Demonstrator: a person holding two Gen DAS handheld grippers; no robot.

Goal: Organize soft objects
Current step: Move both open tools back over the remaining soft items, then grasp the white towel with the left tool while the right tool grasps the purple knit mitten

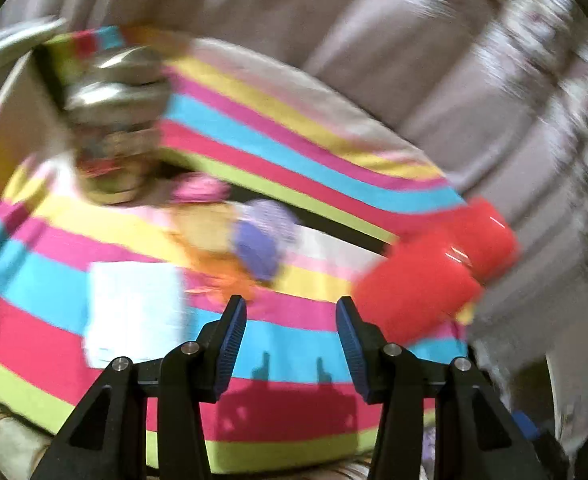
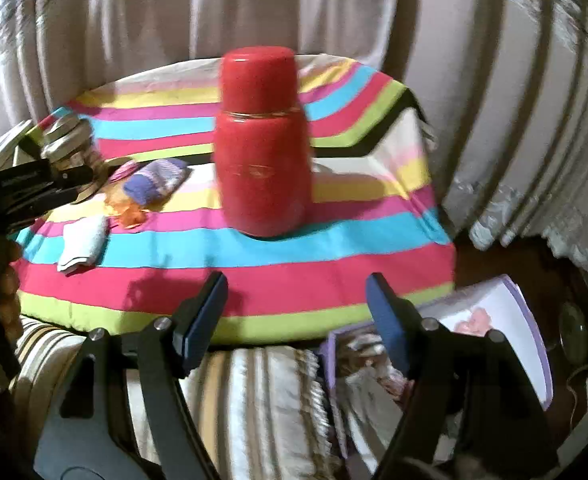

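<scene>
Soft pieces lie on a striped cloth (image 1: 294, 340) (image 2: 253, 276): a folded white cloth (image 1: 133, 312) (image 2: 81, 244), an orange scrap (image 1: 229, 276) (image 2: 131, 214), a rolled purple sock (image 1: 257, 240) (image 2: 153, 182) and a small pink piece (image 1: 197, 188) (image 2: 122, 170). My left gripper (image 1: 291, 308) hovers over the cloth's near side, open, with nothing between its fingers; the white cloth is to its left. My right gripper (image 2: 297, 280) stands open and empty at the cloth's near edge, facing a red flask (image 2: 261, 152). The left wrist view is blurred.
The tall red flask (image 1: 434, 268) stands mid-cloth. Stacked metal containers (image 1: 113, 112) (image 2: 65, 140) sit at the far left. A purple-rimmed box (image 2: 494, 332) lies low on the right. Pleated curtains (image 2: 334, 8) hang behind. A person's hand (image 2: 5, 280) is at the left edge.
</scene>
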